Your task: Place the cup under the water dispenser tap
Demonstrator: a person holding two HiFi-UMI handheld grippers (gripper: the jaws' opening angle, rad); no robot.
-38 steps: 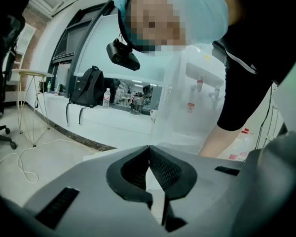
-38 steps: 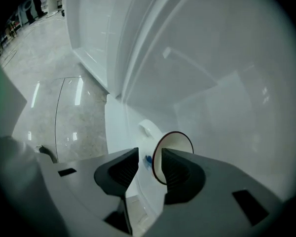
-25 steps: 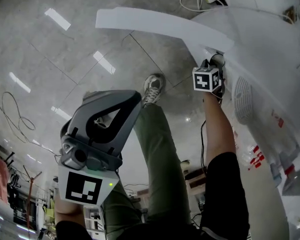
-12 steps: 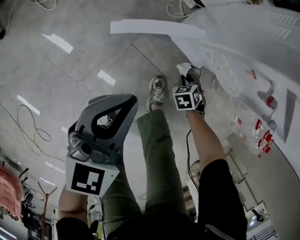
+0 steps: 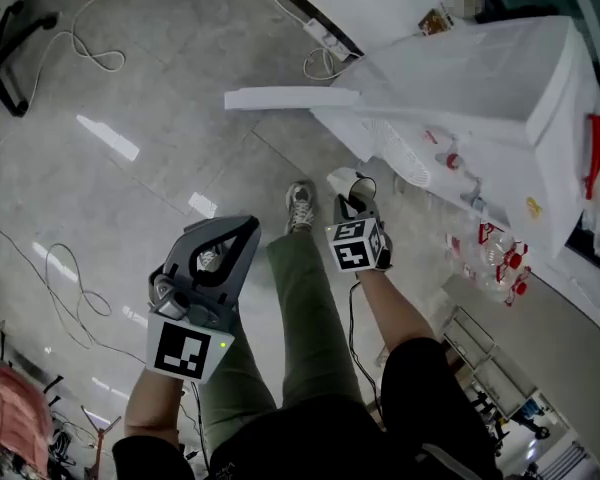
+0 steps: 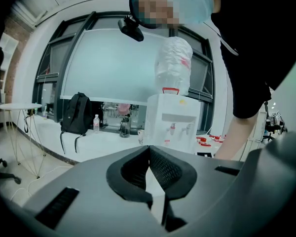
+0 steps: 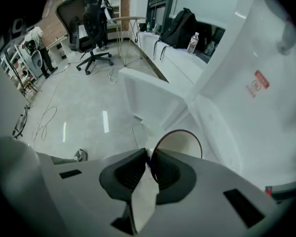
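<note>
— Why do we hold the cup [image 7: 181, 143] by its wall?
— Our right gripper [image 7: 148, 156] pinches one side of the rim, so the mouth is free for water. The cup is in the air near the dispenser [image 5: 500, 88], not yet under a tap.
— And our left gripper [image 6: 149, 151]?
— Pressed together on nothing, off to the side; we judge it idle.
— What does its view add?
— The dispenser upright, its taps [image 6: 172, 128] and the bottle [image 6: 172, 65] on top. Only the head view shows the cup low, beside our leg [image 5: 310, 308].
</note>
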